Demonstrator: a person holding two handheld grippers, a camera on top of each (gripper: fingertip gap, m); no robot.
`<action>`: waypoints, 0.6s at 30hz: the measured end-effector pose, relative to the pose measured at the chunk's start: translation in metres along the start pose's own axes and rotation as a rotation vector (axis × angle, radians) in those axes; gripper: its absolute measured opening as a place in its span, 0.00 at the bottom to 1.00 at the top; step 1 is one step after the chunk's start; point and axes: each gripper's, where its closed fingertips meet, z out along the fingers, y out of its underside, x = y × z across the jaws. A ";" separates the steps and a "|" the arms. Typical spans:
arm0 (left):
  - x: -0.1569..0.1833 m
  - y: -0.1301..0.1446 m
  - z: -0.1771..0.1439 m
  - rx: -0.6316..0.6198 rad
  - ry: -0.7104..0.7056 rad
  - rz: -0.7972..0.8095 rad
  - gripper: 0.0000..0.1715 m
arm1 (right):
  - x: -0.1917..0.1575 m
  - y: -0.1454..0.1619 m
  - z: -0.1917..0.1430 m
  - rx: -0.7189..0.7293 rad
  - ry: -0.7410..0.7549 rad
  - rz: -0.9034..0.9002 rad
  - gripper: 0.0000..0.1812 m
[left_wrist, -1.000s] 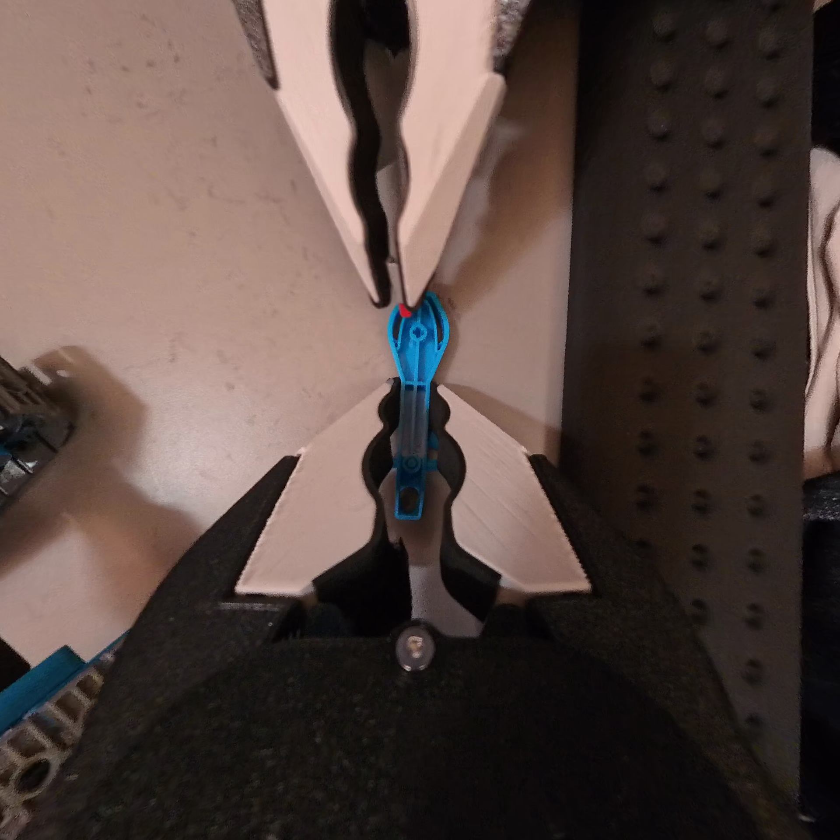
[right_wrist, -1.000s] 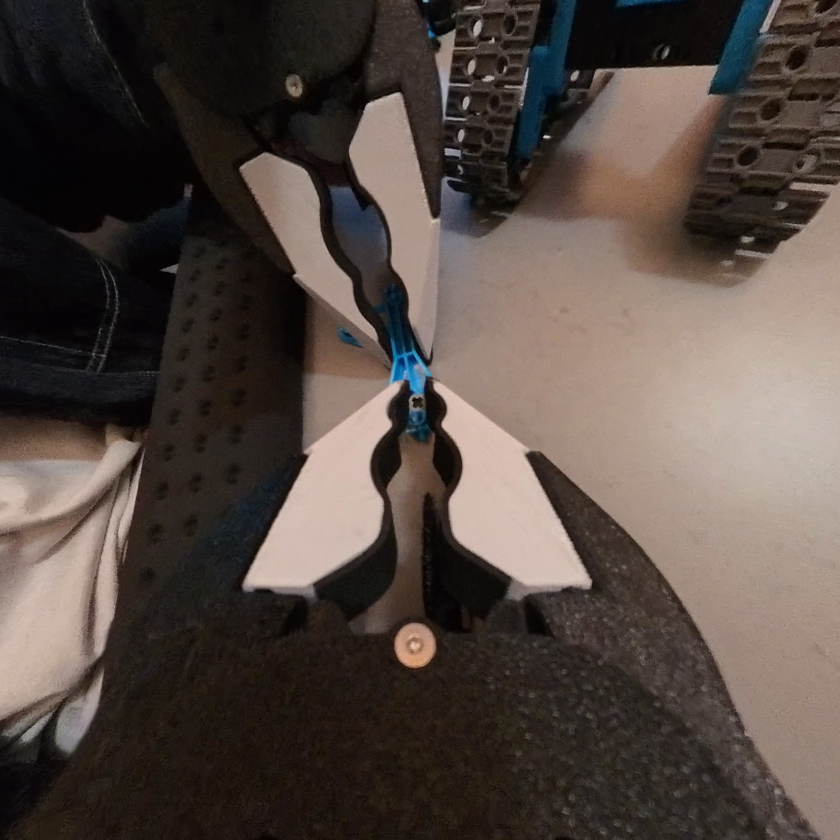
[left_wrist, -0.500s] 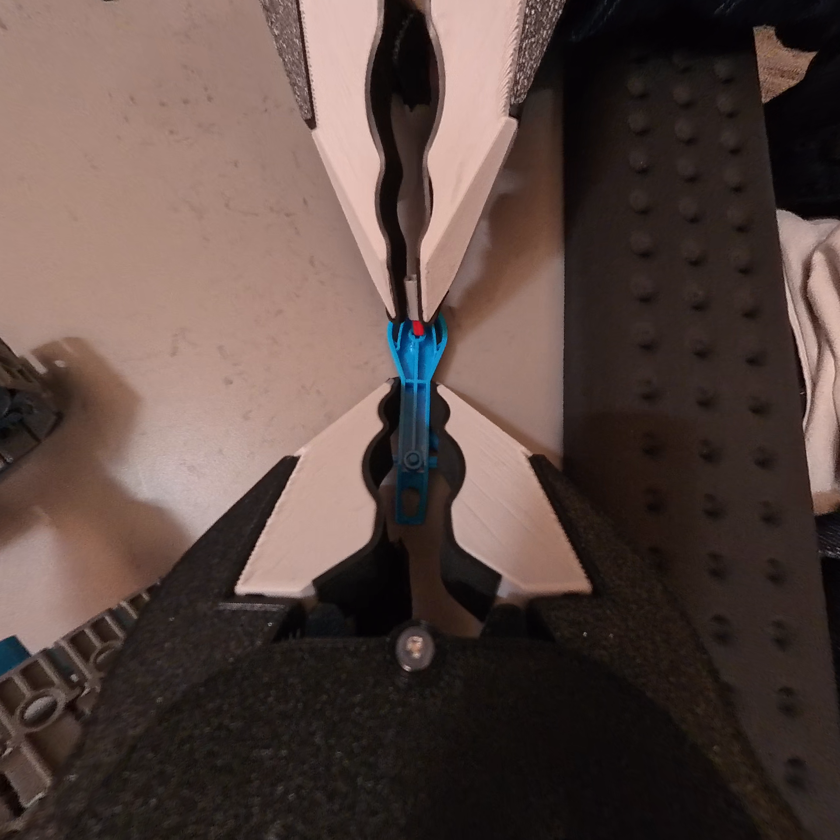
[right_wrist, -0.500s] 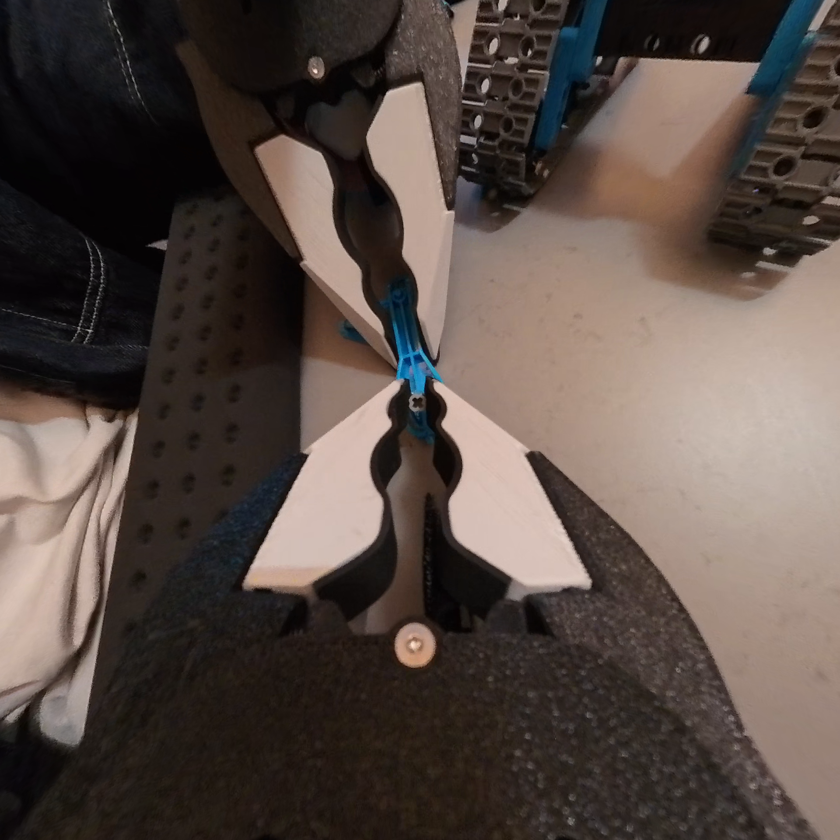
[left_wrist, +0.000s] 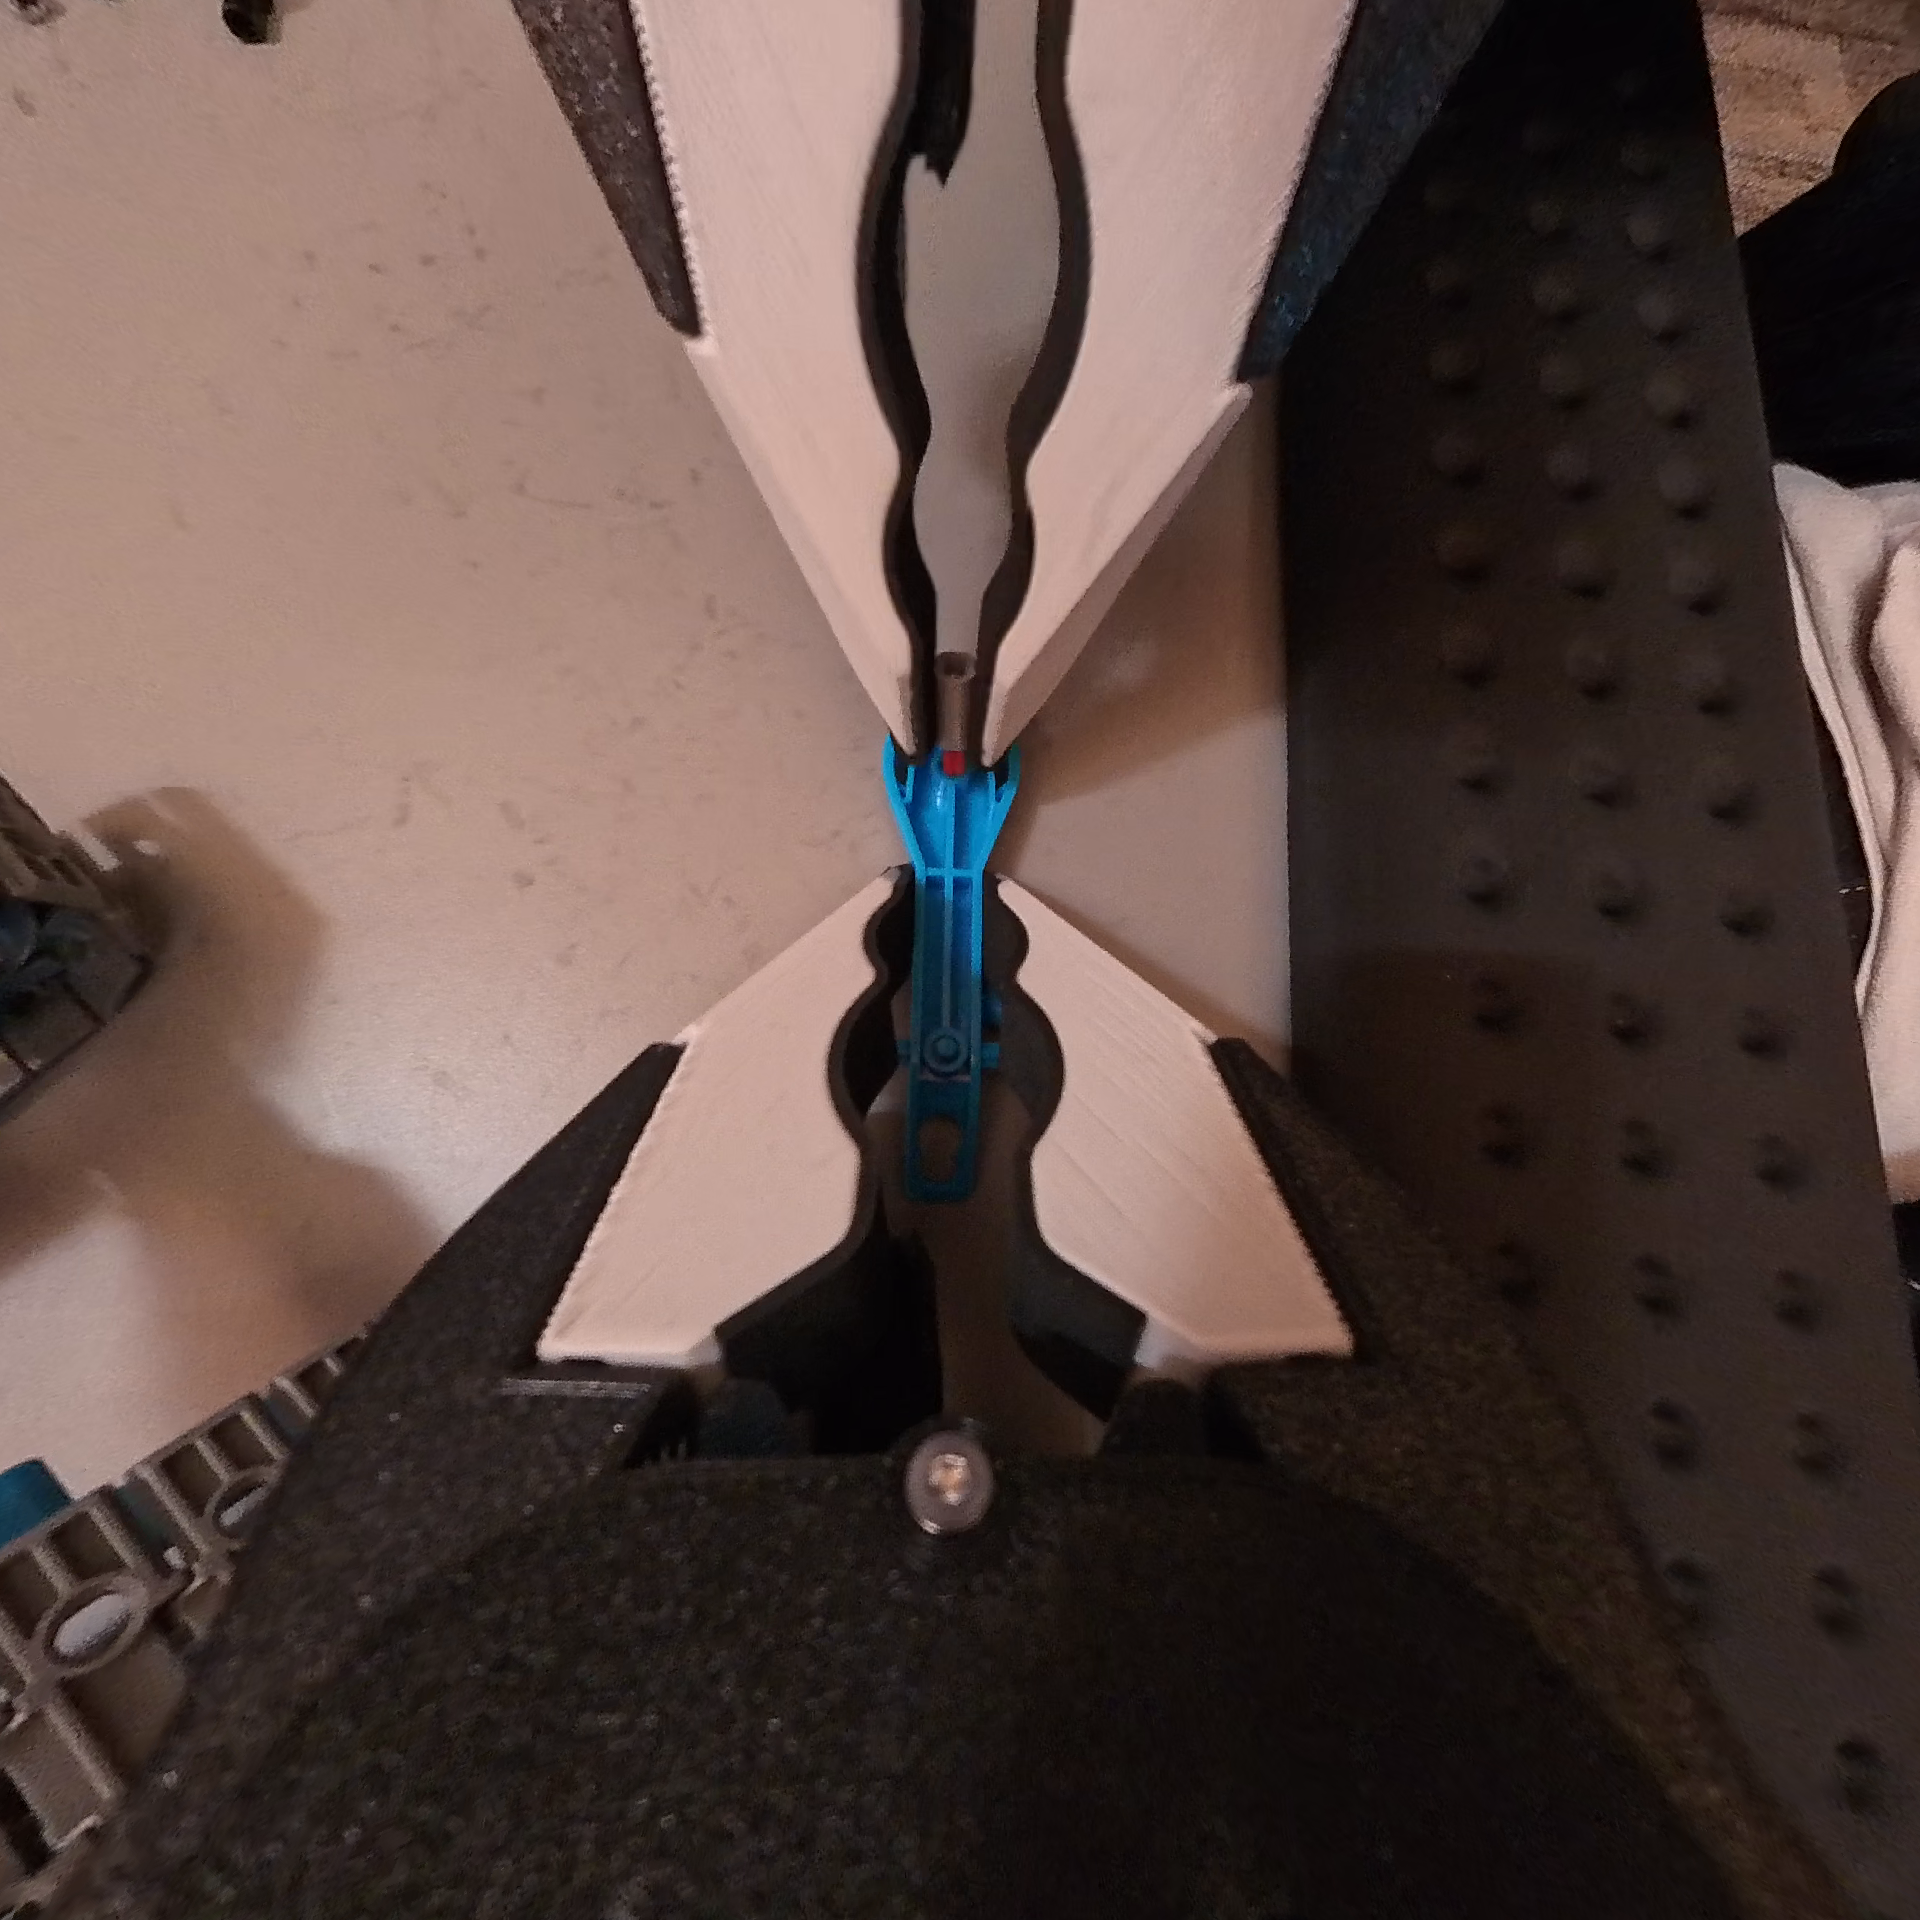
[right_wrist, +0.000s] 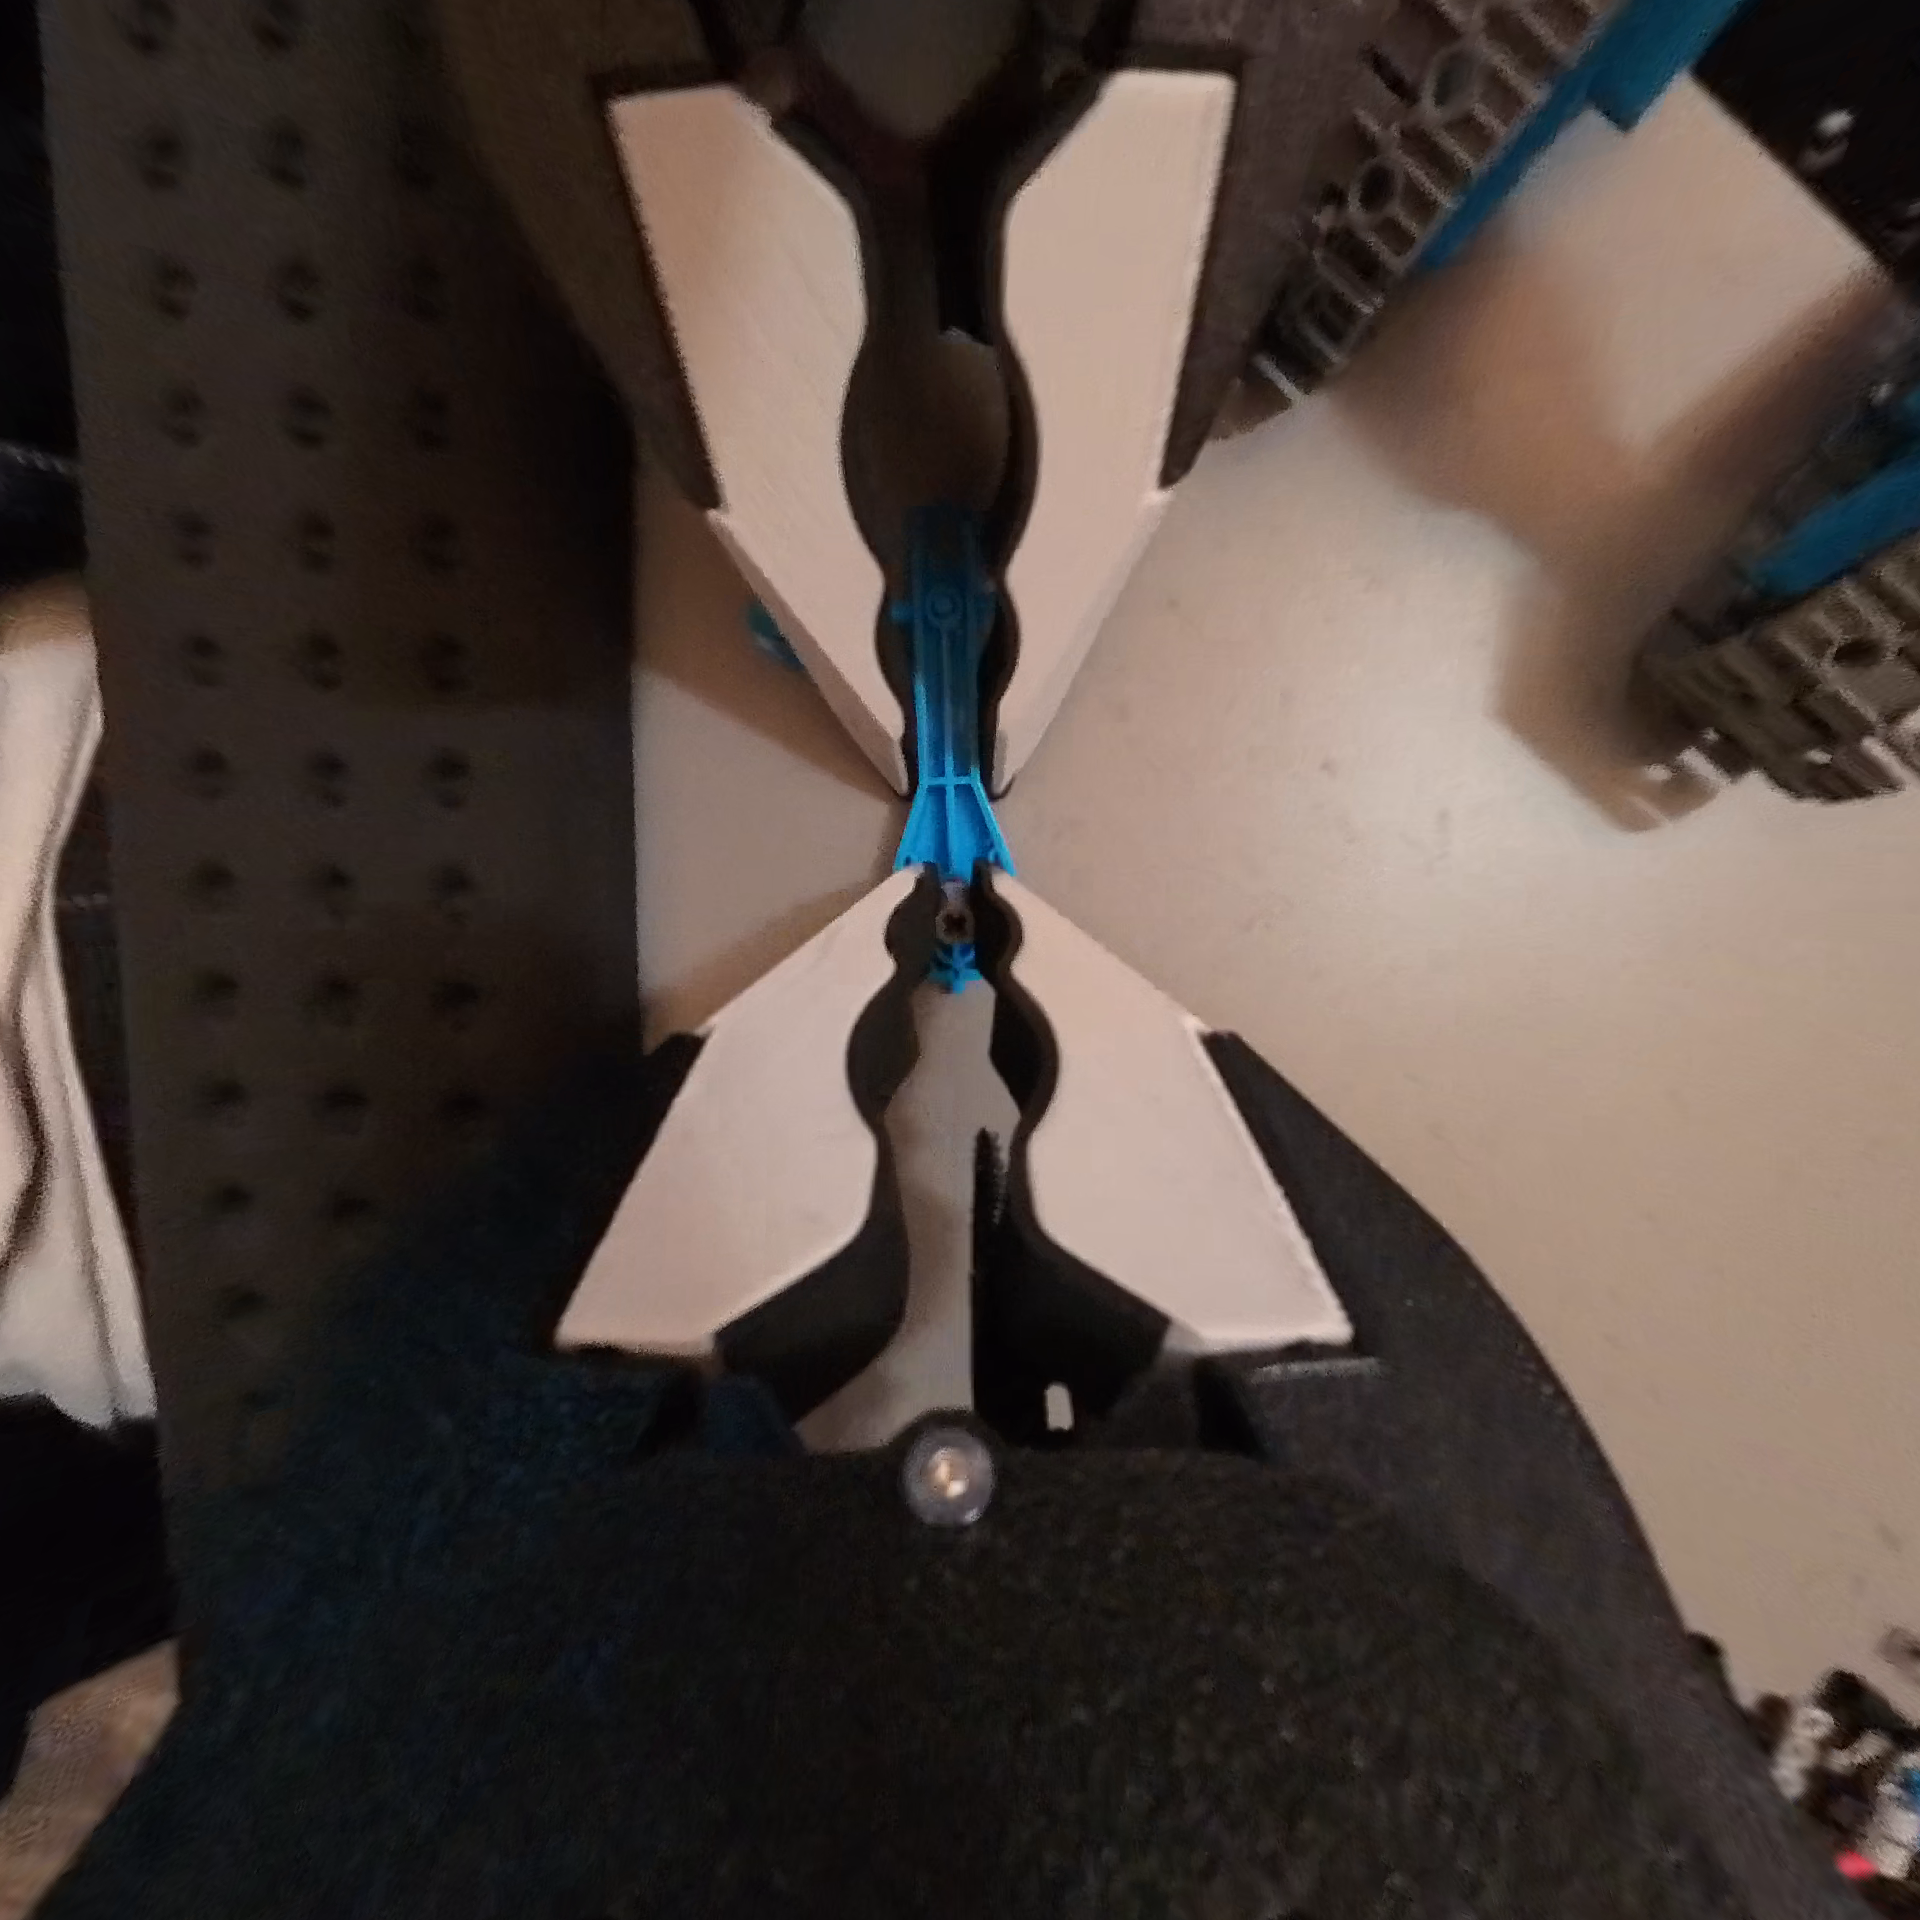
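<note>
In the left wrist view my left gripper (left_wrist: 940, 881) is shut on a slim blue plastic piece (left_wrist: 943, 997) whose forked end sticks out past the tips. My right gripper (left_wrist: 951, 727) comes in from above, tip to tip, shut on a small grey pin (left_wrist: 953, 691) with a red end (left_wrist: 951, 766) sitting in the fork. In the right wrist view my right gripper (right_wrist: 951, 883) grips the grey pin (right_wrist: 953, 920). The left gripper (right_wrist: 951, 790) faces it with the blue piece (right_wrist: 940, 717). Both are held above a beige tabletop (left_wrist: 416, 623).
A dark studded strip (left_wrist: 1558, 831) runs along the table edge, also seen in the right wrist view (right_wrist: 332, 623). A tracked model of grey links and blue beams (right_wrist: 1766, 675) stands behind. Grey track links (left_wrist: 94, 1621) lie near. A small blue part (right_wrist: 769, 634) lies on the table. The grippers are tip to tip, or close to it.
The two grippers have turned into a straight line, tip to tip, and drawn closer. The grey pin's red end now sits inside the blue piece's fork.
</note>
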 end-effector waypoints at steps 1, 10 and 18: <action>0.000 0.000 0.000 0.002 0.004 0.003 0.06 | -0.001 0.000 0.000 -0.015 0.007 -0.058 0.03; 0.000 0.000 0.000 0.012 0.066 0.004 0.06 | -0.003 0.003 0.002 -0.144 -0.111 -0.297 0.03; 0.000 0.000 0.000 0.015 0.062 0.008 0.06 | -0.004 0.002 0.006 -0.140 -0.144 -0.268 0.02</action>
